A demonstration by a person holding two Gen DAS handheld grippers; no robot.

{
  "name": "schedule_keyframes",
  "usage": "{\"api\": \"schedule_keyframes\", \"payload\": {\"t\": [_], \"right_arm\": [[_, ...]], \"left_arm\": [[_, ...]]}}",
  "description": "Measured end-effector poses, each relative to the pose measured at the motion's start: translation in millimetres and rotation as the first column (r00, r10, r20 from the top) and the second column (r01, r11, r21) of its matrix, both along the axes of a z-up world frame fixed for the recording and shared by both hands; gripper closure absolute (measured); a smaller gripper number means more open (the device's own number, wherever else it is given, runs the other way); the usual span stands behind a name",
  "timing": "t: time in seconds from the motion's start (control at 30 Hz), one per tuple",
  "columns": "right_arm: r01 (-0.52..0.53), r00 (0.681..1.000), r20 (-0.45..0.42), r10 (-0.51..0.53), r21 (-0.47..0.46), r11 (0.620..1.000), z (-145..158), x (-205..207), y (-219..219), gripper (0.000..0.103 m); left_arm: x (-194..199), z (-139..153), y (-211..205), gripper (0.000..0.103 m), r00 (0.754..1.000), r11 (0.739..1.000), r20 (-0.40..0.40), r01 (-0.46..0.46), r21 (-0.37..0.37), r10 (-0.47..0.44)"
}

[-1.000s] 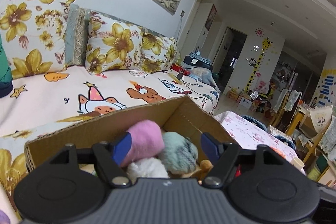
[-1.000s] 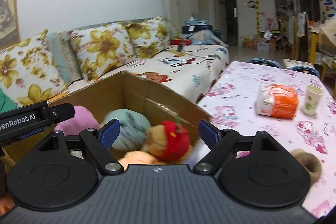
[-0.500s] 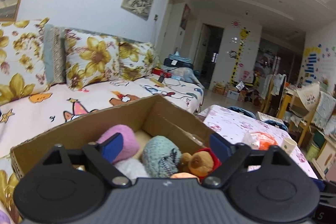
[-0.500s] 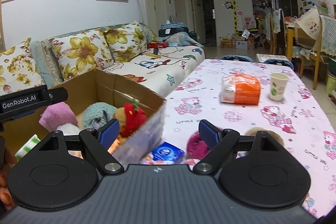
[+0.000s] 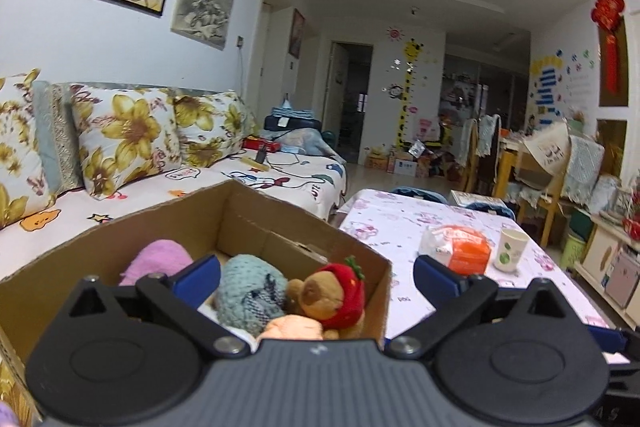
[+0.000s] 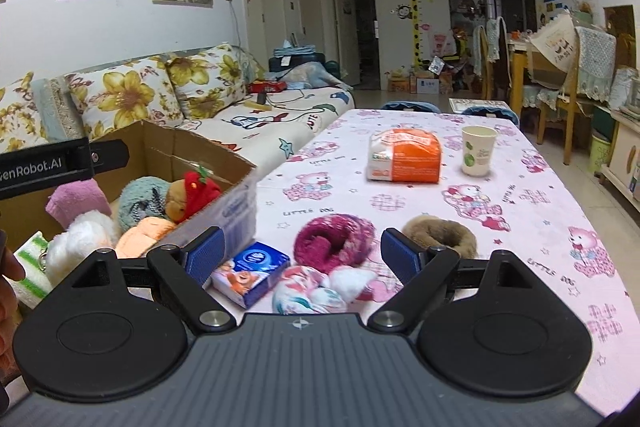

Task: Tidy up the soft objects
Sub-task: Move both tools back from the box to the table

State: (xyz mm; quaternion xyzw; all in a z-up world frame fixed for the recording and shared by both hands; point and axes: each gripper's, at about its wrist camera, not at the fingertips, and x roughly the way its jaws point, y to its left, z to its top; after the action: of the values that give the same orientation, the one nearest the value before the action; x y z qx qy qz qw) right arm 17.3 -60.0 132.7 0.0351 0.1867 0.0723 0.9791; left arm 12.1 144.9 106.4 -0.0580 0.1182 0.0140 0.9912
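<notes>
A cardboard box [image 5: 280, 223] holds a pink plush [image 5: 160, 259], a teal knitted toy [image 5: 252, 291], a brown bear in a strawberry hat [image 5: 328, 295] and a peach plush [image 5: 296, 327]. My left gripper [image 5: 316, 275] hovers over the box's near edge, its jaws opening wide, nothing pressed between them. My right gripper [image 6: 303, 253] stands open over the table, right of the box [image 6: 236, 203]. Just beyond its fingers lie a magenta knitted piece [image 6: 336, 241], a brown fuzzy ring [image 6: 440, 231] and a white, pink and blue soft toy [image 6: 312, 291].
A blue tissue pack [image 6: 252, 273] lies beside the box. Farther along the pink tablecloth [image 6: 520, 187] sit an orange-and-white pack [image 6: 404, 161] and a paper cup [image 6: 478, 151]. A sofa with floral cushions [image 6: 120, 95] runs along the left. Chairs stand at the table's far end.
Both views have swung to the right. The left jaws have spread wider over the box. The right gripper has left the box and now faces the soft items on the table.
</notes>
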Motion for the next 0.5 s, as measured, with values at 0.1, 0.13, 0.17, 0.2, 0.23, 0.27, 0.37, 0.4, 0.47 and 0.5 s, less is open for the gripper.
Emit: {"api": "schedule_keyframes", "payload": {"t": [0.1, 0.13, 0.17, 0.2, 0.23, 0.27, 0.37, 0.4, 0.47, 0.5], "right_arm": [[0.013, 1.000, 0.002, -0.013, 0.005, 1.000, -1, 1, -1, 0.000], [0.016, 1.000, 0.003, -0.016, 0.005, 1.000, -1, 1, 0, 0.000], [0.020, 1.000, 0.004, -0.020, 0.005, 1.000, -2, 2, -1, 0.000], [0.025, 1.000, 0.006, -0.025, 0.007, 1.000, -2, 2, -1, 0.000], [0.029, 1.000, 0.006, -0.029, 0.009, 1.000, -2, 2, -2, 0.000], [0.032, 0.999, 0.004, -0.032, 0.010, 0.999, -3, 3, -2, 0.000], [0.042, 0.999, -0.001, -0.042, 0.012, 0.999, -7, 5, -3, 0.000], [0.045, 0.999, -0.004, -0.045, 0.012, 0.999, -7, 6, -3, 0.000], [0.051, 0.999, -0.011, -0.051, 0.013, 0.999, -9, 7, -4, 0.000], [0.054, 0.998, -0.013, -0.054, 0.015, 0.998, -10, 8, -4, 0.000]], "left_arm": [[0, -2, -6, 0.001, 1.000, 1.000, -0.008, 0.013, 0.014, -0.013], [0, -2, -7, 0.001, 1.000, 1.000, -0.009, 0.018, 0.021, -0.018], [0, -3, -10, 0.001, 1.000, 0.999, -0.010, 0.024, 0.029, -0.024], [0, -4, -12, 0.001, 1.000, 0.999, -0.011, 0.030, 0.037, -0.029], [0, -3, -14, 0.001, 0.999, 0.998, -0.011, 0.035, 0.046, -0.034], [0, -4, -16, 0.001, 0.999, 0.998, -0.012, 0.040, 0.054, -0.039], [0, -5, -22, 0.001, 0.998, 0.996, -0.017, 0.053, 0.065, -0.052], [0, -6, -24, 0.001, 0.998, 0.996, -0.019, 0.057, 0.067, -0.056], [0, -7, -27, 0.001, 0.998, 0.995, -0.022, 0.066, 0.072, -0.064], [1, -7, -30, 0.001, 0.997, 0.995, -0.026, 0.070, 0.077, -0.069]]}}
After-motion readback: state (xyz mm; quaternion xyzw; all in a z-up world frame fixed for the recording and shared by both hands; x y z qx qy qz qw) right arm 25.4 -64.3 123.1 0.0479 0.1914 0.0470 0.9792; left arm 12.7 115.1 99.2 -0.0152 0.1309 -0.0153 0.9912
